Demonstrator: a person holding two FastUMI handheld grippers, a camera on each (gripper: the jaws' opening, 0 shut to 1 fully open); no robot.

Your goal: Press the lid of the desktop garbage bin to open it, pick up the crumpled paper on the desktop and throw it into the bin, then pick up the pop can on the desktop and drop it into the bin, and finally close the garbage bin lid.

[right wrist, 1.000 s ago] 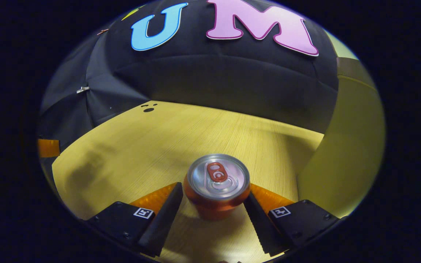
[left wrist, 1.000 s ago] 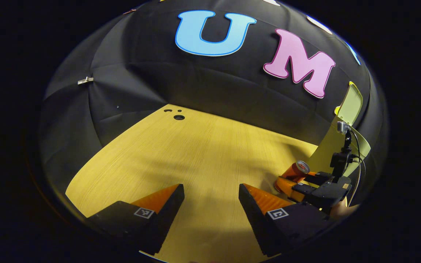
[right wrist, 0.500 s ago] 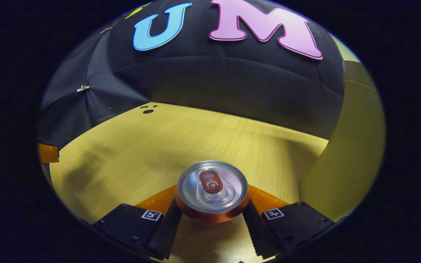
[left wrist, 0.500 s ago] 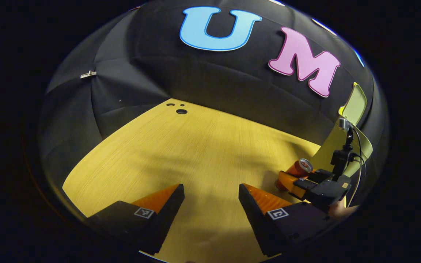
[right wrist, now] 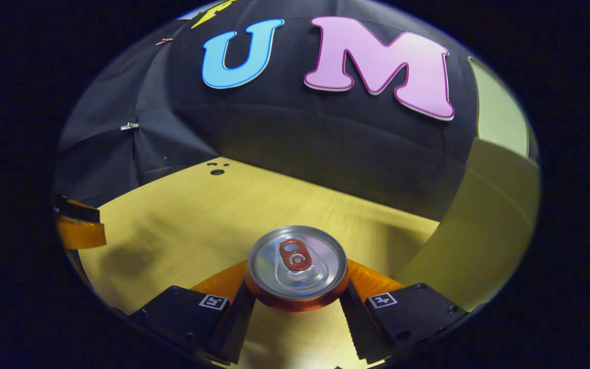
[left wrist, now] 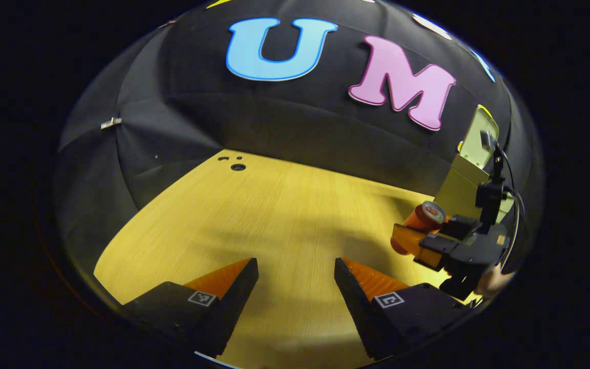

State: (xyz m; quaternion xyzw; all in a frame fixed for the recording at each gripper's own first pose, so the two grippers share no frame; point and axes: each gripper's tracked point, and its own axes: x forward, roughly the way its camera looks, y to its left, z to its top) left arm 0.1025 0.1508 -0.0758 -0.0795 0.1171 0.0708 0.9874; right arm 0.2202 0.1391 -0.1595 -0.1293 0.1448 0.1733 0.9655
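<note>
**Can clamped in your right gripper, bin lid up**

Fingers spread wide on your left gripper [left wrist: 296, 266], nothing between them, hanging above the bare wooden desktop [left wrist: 274, 215]. Off to the right in the left gripper view, your right gripper [left wrist: 428, 243] carries the pop can [left wrist: 424, 215] clear of the wood, just beside the pale green bin [left wrist: 459, 189] with its lid [left wrist: 479, 138] standing upright. In the right gripper view, both fingers pinch the pop can [right wrist: 297, 266] at its sides, silver top facing the camera, the bin wall [right wrist: 479, 230] close on the right.
</note>
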